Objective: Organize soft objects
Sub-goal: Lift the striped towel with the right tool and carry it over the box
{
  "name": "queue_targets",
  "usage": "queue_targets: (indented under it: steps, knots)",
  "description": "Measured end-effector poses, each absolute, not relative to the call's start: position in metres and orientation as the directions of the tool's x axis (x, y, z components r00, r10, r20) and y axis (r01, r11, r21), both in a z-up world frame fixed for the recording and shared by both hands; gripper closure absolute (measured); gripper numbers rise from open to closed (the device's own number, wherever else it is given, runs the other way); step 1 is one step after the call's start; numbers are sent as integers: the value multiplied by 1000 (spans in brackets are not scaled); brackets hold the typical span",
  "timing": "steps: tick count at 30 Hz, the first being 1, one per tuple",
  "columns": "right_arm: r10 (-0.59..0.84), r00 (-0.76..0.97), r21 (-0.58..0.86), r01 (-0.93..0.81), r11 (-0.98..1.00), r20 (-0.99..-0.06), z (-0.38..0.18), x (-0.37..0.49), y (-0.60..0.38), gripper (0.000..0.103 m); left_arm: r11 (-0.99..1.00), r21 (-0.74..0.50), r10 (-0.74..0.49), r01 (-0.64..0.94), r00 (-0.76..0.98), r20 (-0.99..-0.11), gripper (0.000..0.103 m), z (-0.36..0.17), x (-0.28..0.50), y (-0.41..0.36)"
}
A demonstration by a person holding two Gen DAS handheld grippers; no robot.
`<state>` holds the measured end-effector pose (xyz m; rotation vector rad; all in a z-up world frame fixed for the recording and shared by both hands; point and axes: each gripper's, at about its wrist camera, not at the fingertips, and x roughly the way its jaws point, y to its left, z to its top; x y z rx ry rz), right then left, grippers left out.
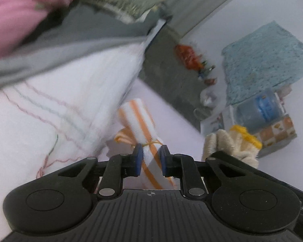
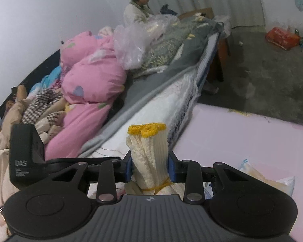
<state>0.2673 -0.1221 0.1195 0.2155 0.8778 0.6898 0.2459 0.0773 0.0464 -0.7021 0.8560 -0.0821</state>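
The left tool point(image 1: 150, 157) is matte black, with a ribbed central plate, two rounded housings with shallow round caps, silver pivot pins on angled link arms, and blue pads point(image 1: 138, 159) lining its fingertips. The right tool point(image 2: 150, 166) is built the same, with blue pads point(image 2: 172, 169); a black box beside it carries pale "DAS" lettering.

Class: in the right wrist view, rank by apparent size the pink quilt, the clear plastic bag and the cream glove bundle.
1. pink quilt
2. clear plastic bag
3. cream glove bundle

The bundle, clamped in the right gripper, is nearest the camera, so it looks enlarged.
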Motion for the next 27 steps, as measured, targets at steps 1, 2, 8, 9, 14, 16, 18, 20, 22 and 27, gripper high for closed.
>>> queue_targets:
  steps: [1, 2, 8, 9, 14, 16, 18, 20, 22, 27]
  knots:
    - [638, 450, 449, -462, 765, -625, 124, 265, -125, 94, 778, -598, -330, -195, 682, -652, 87, 54, 241, 77]
    - [642, 452, 450, -466, 762, -619, 128, 262, -126, 94, 791, -585, -321, -177, 695, -644, 87, 62, 236, 75]
    - [664, 473, 480, -460, 747, -580, 157, 240, -147, 94, 806, -579, -345, -125, 696, -629, 87, 85, 212, 66]
    - [667, 474, 489, -455, 744, -575, 161, 235, -152, 94, 797, -592, -359, -119, 695, -623, 87, 87, 208, 64]
    - [711, 484, 583, -413, 700, -510, 187, 204, -200, 94, 758, -652, -467, -30, 672, -574, 87, 102, 194, 44]
    - [714, 503, 605, -396, 691, -486, 200, 187, -229, 94, 753, -658, -501, 10, 658, -563, 87, 111, 182, 30]
    - [693, 535, 598, -376, 708, -484, 211, 169, -259, 94, 746, -663, -532, 53, 646, -548, 87, 121, 169, 14]
    - [668, 558, 592, -349, 727, -492, 216, 152, -286, 94, 733, -672, -576, 108, 624, -528, 87, 131, 159, -8]
    - [634, 585, 581, -312, 752, -506, 218, 136, -312, 94, 716, -679, -620, 160, 592, -515, 87, 137, 150, -33]
    - [549, 620, 574, -187, 797, -560, 203, 109, -373, 94, 697, -666, -693, 266, 488, -530, 87, 132, 140, -97]
